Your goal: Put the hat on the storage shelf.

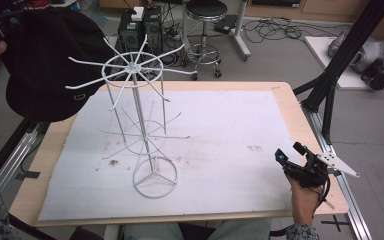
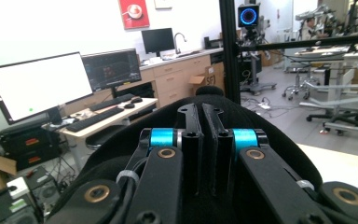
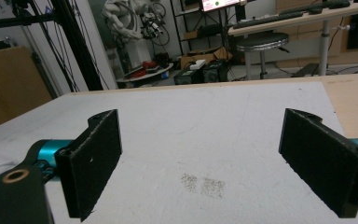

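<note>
While the black cap (image 1: 42,60) hangs high at the left edge of the high view, up beside the top ring of the white wire display rack (image 1: 139,115), we hold it in our left gripper (image 2: 201,116), whose jaws are clenched on the cloth. In the left gripper view the two jaws stand nearly together with the dark crown bulging around them. We judge the cap light and soft: it droops and folds, so a pinch on the brim or the back band would steer it better than a fistful of crown, and its opening must be kept free if it is to go over one of the rack's thin arms. Those arms look springy and the rack light, so a clumsy push could tip it. Our left hand is raised well above the table (image 1: 280,95), gripper pointing level. At the right, our right gripper (image 1: 290,152) rests low near the table's right edge, jaws wide apart and empty over the white mat (image 3: 214,135).
</note>
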Demonstrator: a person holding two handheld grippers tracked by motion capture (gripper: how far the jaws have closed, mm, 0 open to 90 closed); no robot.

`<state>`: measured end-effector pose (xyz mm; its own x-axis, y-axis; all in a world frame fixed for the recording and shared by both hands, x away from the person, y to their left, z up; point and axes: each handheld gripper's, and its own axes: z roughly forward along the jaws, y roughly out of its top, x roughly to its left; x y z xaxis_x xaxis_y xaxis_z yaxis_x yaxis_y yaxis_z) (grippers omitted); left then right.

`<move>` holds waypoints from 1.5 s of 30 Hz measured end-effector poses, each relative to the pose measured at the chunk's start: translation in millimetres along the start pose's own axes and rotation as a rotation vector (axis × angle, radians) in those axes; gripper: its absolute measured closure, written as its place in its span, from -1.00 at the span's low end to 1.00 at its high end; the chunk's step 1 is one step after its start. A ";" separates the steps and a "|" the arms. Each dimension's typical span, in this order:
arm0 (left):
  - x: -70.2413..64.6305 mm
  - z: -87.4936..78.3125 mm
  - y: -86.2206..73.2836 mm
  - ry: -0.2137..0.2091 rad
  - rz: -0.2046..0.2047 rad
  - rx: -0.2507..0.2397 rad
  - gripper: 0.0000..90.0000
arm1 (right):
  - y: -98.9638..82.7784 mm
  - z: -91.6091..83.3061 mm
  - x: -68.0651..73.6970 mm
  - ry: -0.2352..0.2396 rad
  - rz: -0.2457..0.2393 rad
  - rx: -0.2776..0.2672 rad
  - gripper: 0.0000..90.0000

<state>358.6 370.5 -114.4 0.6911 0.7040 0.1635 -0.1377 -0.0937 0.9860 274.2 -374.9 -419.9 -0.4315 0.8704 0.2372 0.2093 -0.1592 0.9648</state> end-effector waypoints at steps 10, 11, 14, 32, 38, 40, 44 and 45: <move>4.9 6.7 23.0 -0.009 -0.016 -0.064 0.92 | -1.1 -0.6 -0.9 0.001 0.001 0.007 -0.73; 6.1 7.8 24.8 -0.011 -0.026 -0.074 0.92 | -1.3 -0.5 -0.9 0.001 -0.001 0.011 -0.73; 10.1 9.8 29.8 -0.018 -0.041 -0.093 0.92 | -1.3 -1.0 -1.1 -0.003 -0.007 0.012 -0.73; 11.0 17.3 62.3 0.008 -0.039 -0.140 0.92 | -3.8 -3.1 -0.5 -0.003 -0.002 0.019 -0.73; 12.4 19.2 69.2 0.011 -0.059 -0.175 0.92 | -3.9 -3.5 -0.3 -0.001 0.002 0.018 -0.73; 13.3 20.7 71.2 0.003 -0.065 -0.178 0.92 | -4.0 -3.5 -0.3 -0.001 0.002 0.018 -0.73; 13.4 23.6 75.5 0.004 -0.071 -0.183 0.92 | -3.8 -4.2 -0.4 -0.003 0.006 0.022 -0.73; 13.1 24.1 77.2 0.003 -0.072 -0.187 0.92 | -3.9 -4.5 -0.2 -0.003 0.010 0.023 -0.73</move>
<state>374.2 355.5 -35.4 0.7016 0.7066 0.0922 -0.2175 0.0892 0.9720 269.5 -376.6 -423.2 -0.4265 0.8703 0.2463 0.2339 -0.1569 0.9595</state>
